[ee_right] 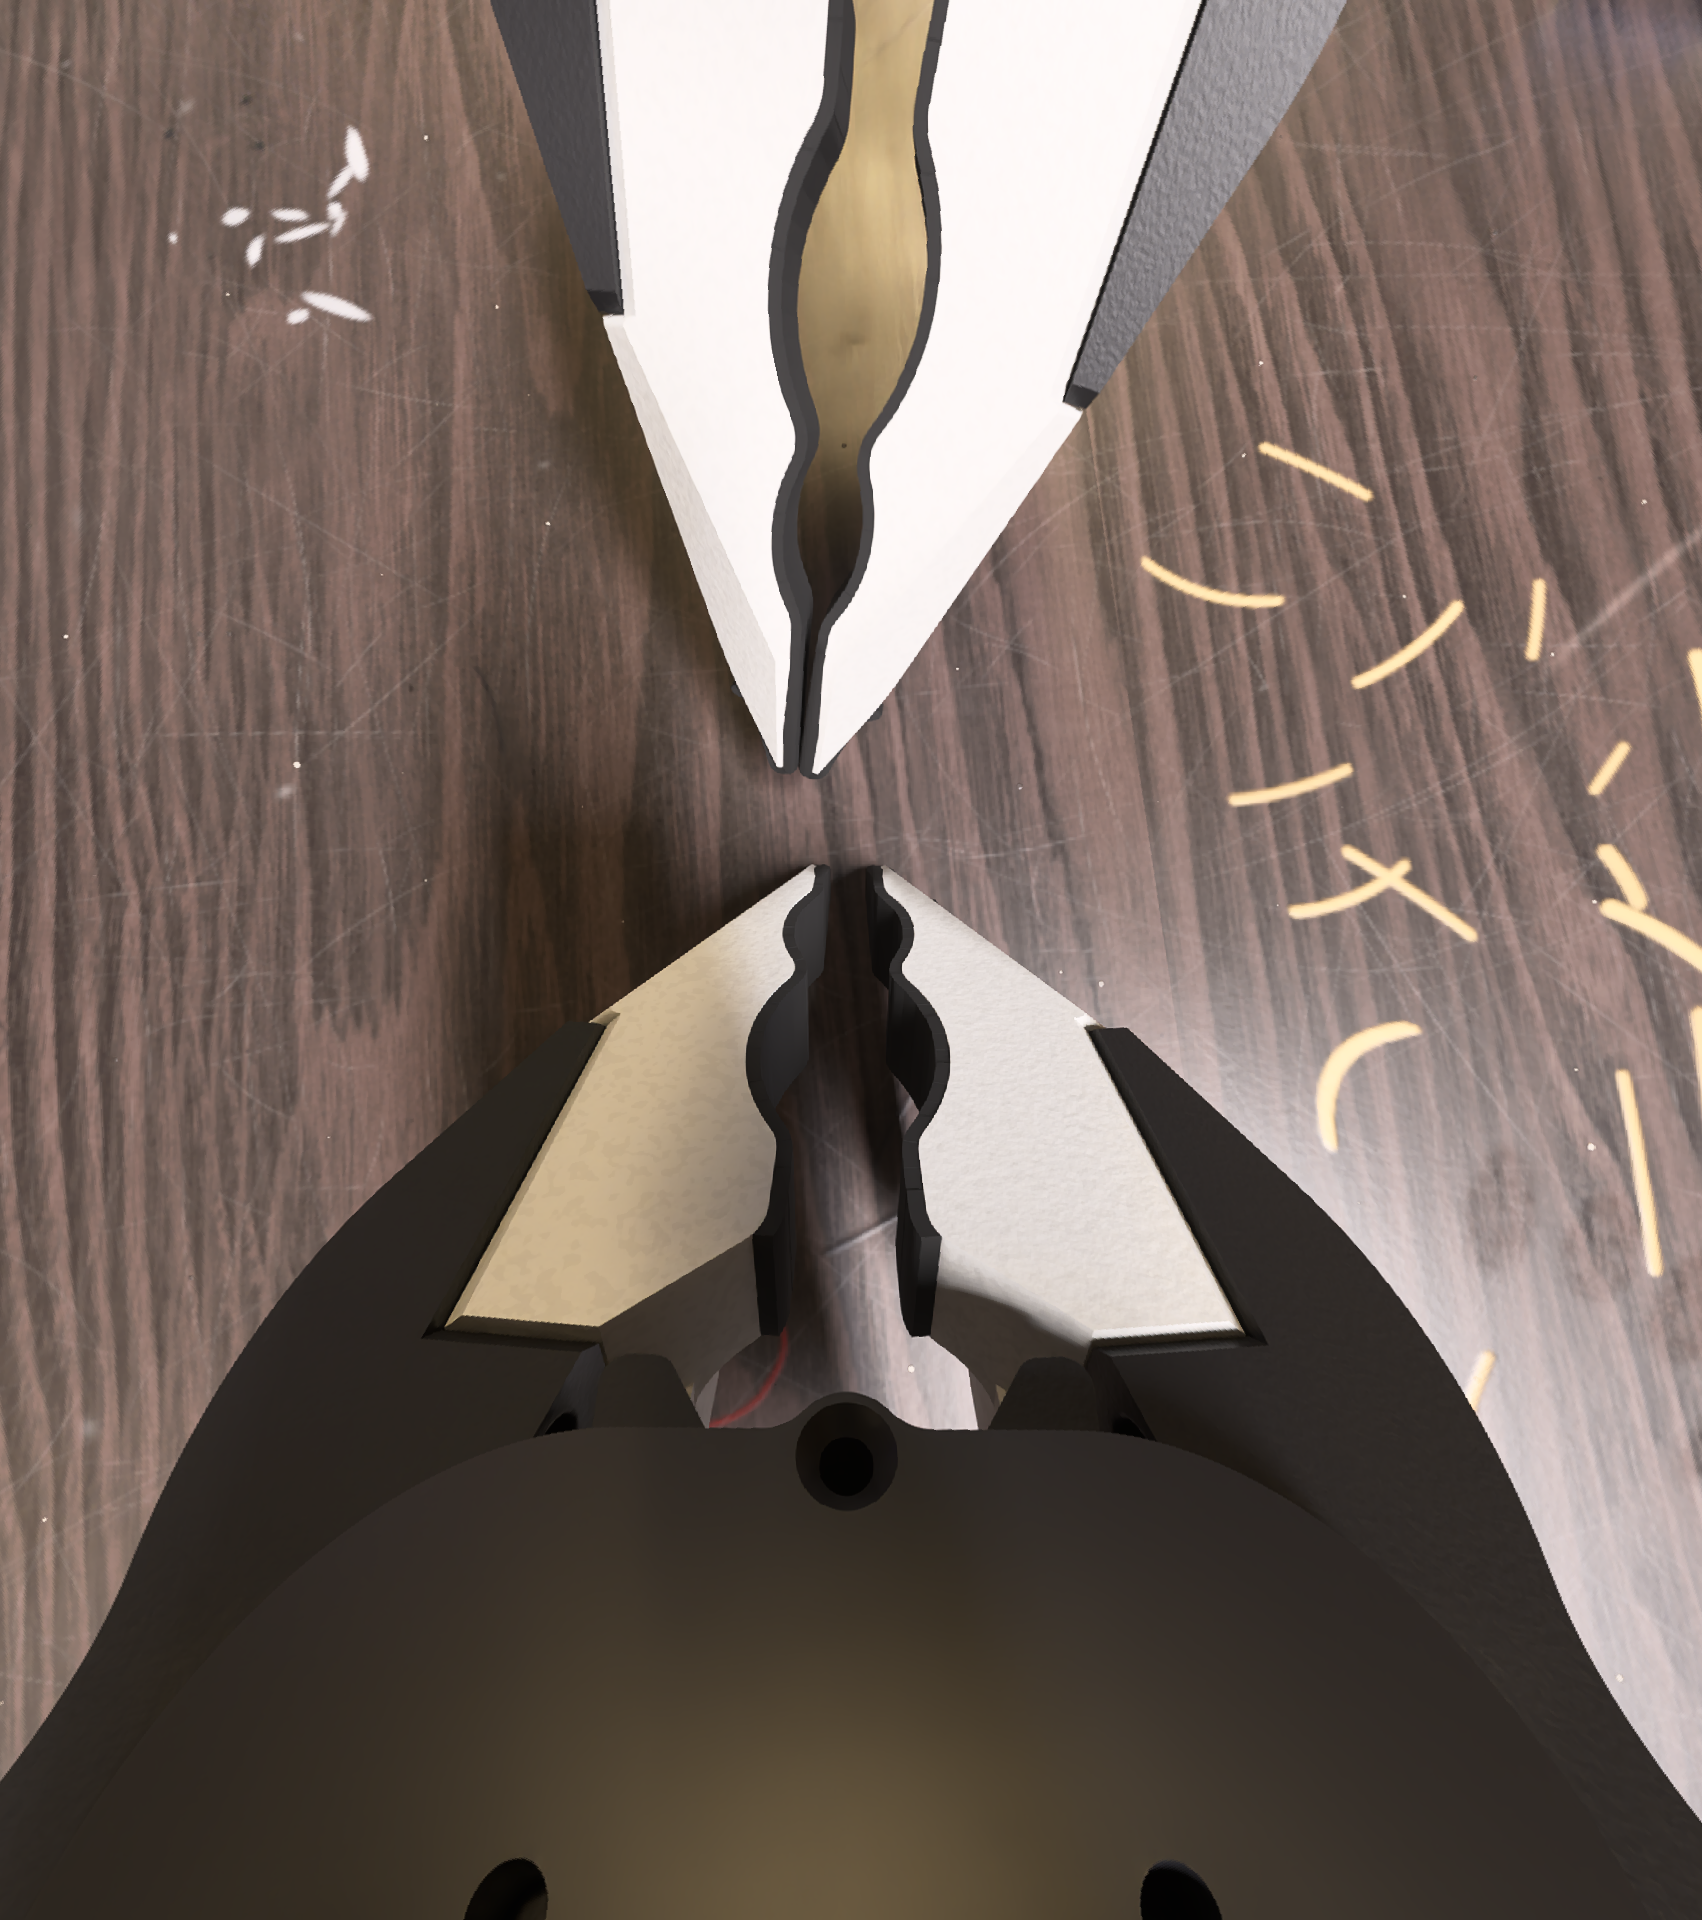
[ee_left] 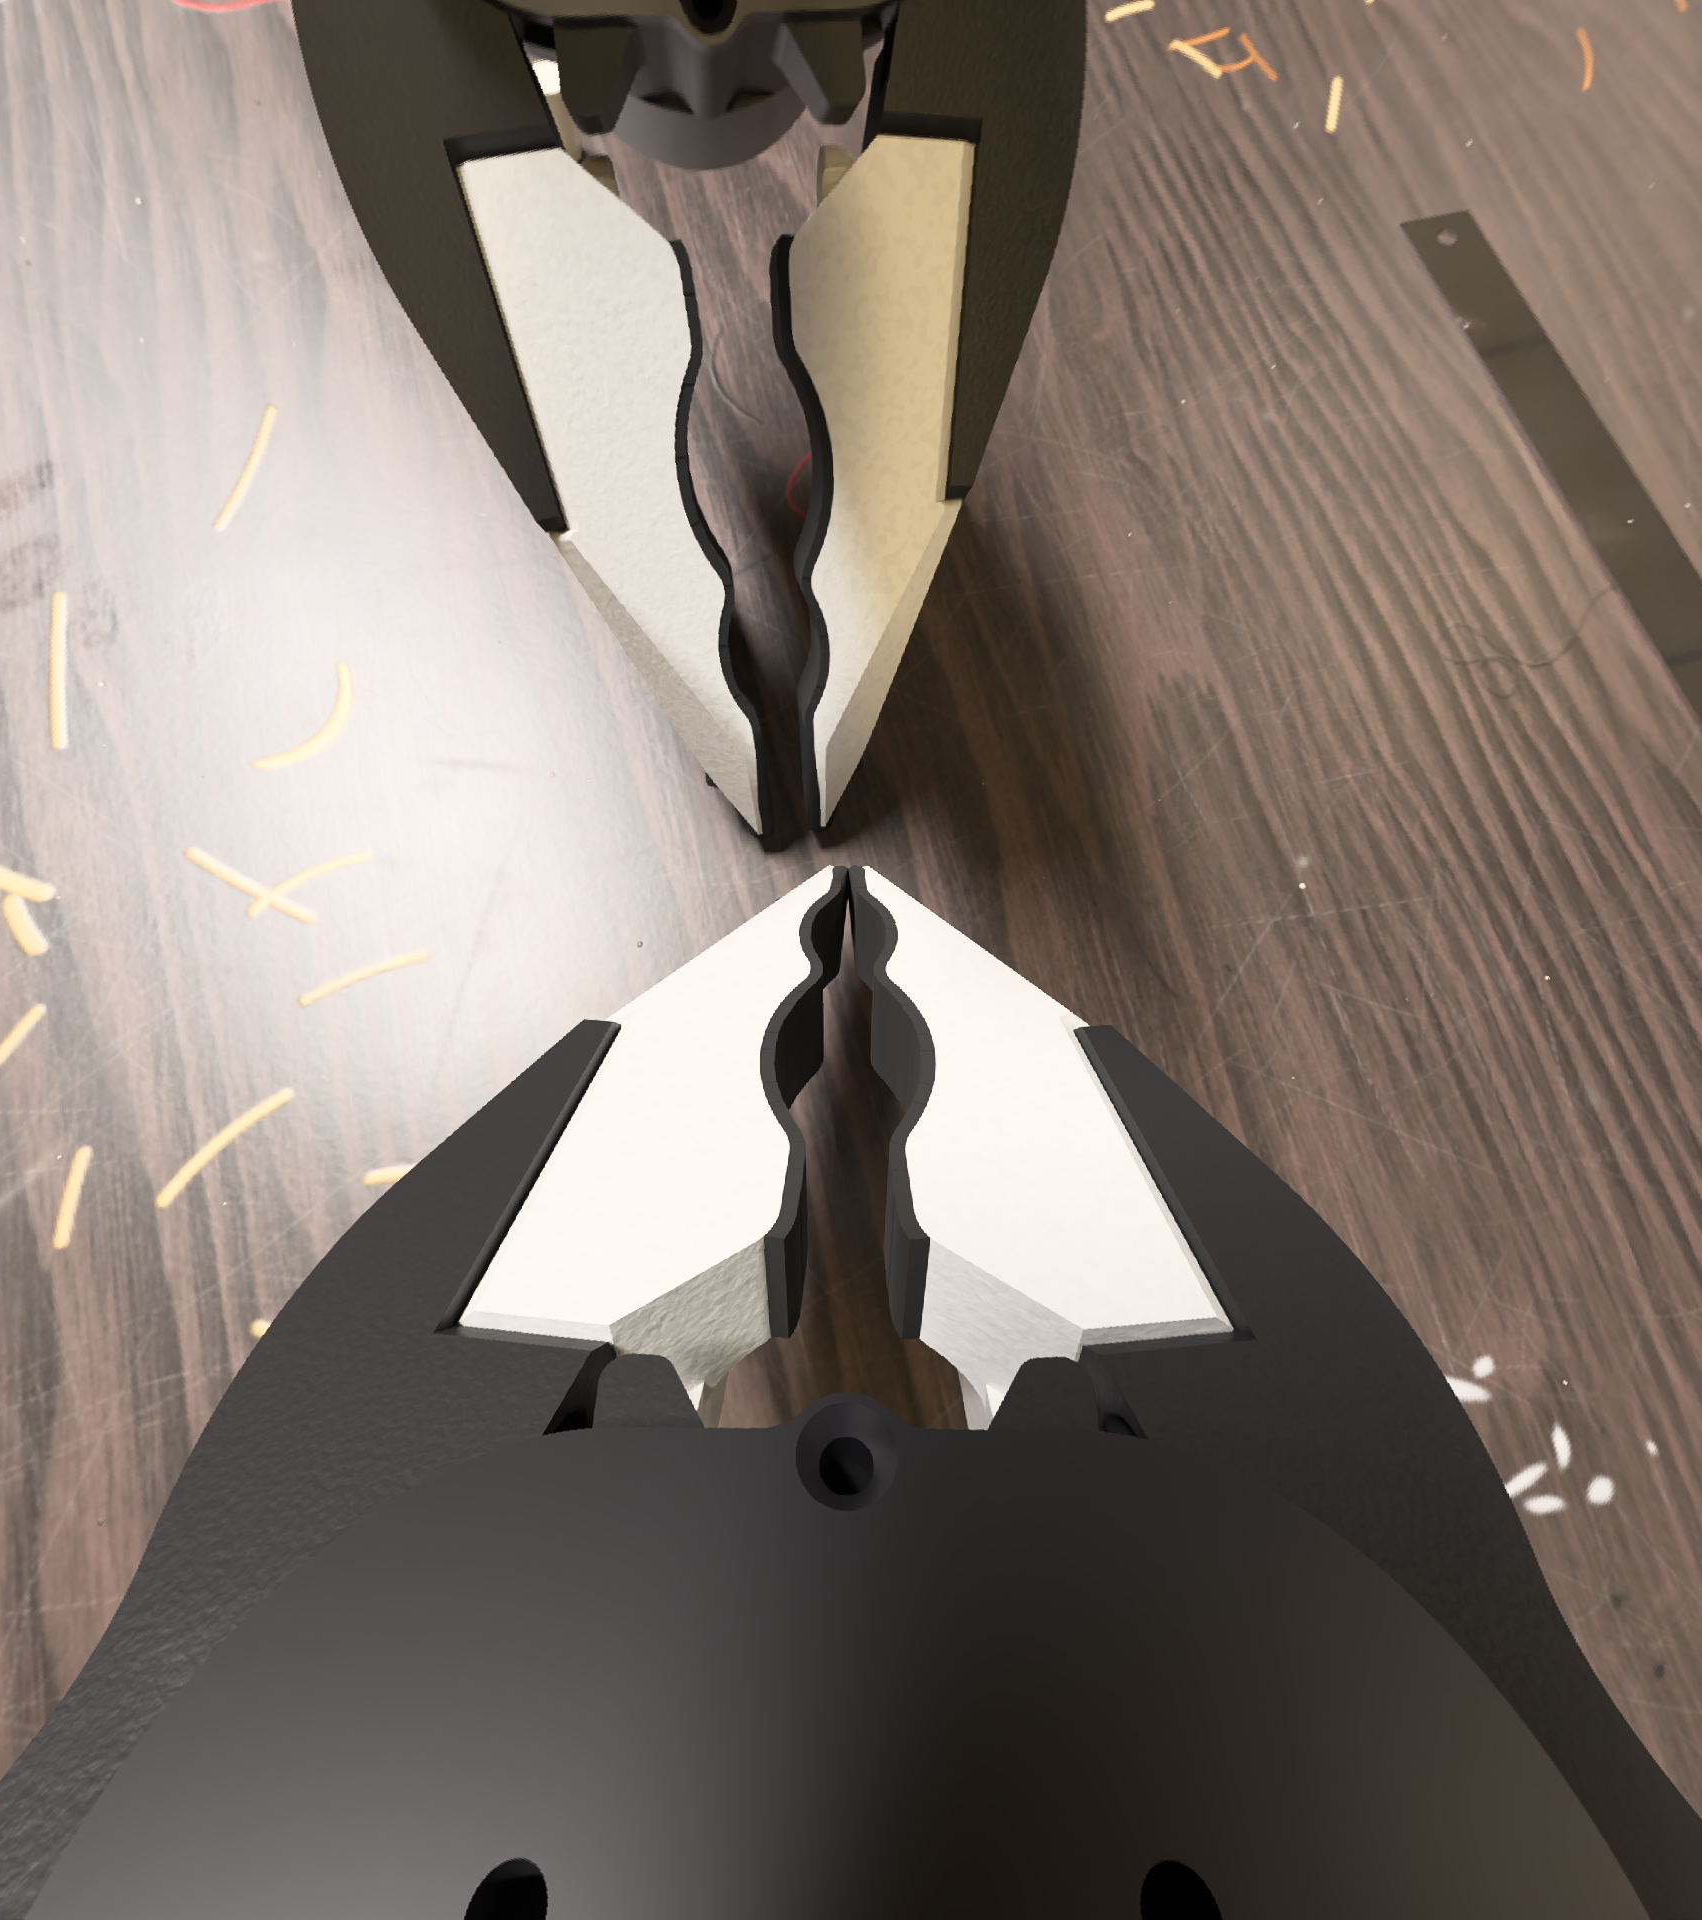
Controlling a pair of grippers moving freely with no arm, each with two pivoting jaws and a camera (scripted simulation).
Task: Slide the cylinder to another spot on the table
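Left wrist view: left gripper [ee_left: 845,878] fills the lower half of the frame, black body, white fingers, tips pressed together with nothing between them. Right gripper [ee_left: 793,831] comes down from the top centre, pointing at it tip to tip, a small gap between the two. Its tips are near touching, nothing pinched. Dark wood table [ee_left: 1346,935] under both. Orange shreds [ee_left: 57,883] scattered at left (thin short strands, some curved), a few more at the upper right. White flecks [ee_left: 1543,1455] at right, lower down. A thin dark metal strip [ee_left: 1595,457] with a hole at its end lies flat at upper right, running diagonally. Cylinder not visible here.

Right wrist view: right gripper [ee_right: 852,878] in the lower half, tips with a narrow slit between them, holding nothing. Left gripper [ee_right: 795,764] enters from the top centre, tips pressed together, facing it across a small gap. Orange shreds [ee_right: 1449,831] spread over the right side, white flecks [ee_right: 307,229] at upper left. Table [ee_right: 203,831] elsewhere bare wood grain. Cylinder not visible here either, so cannot tell where it is.
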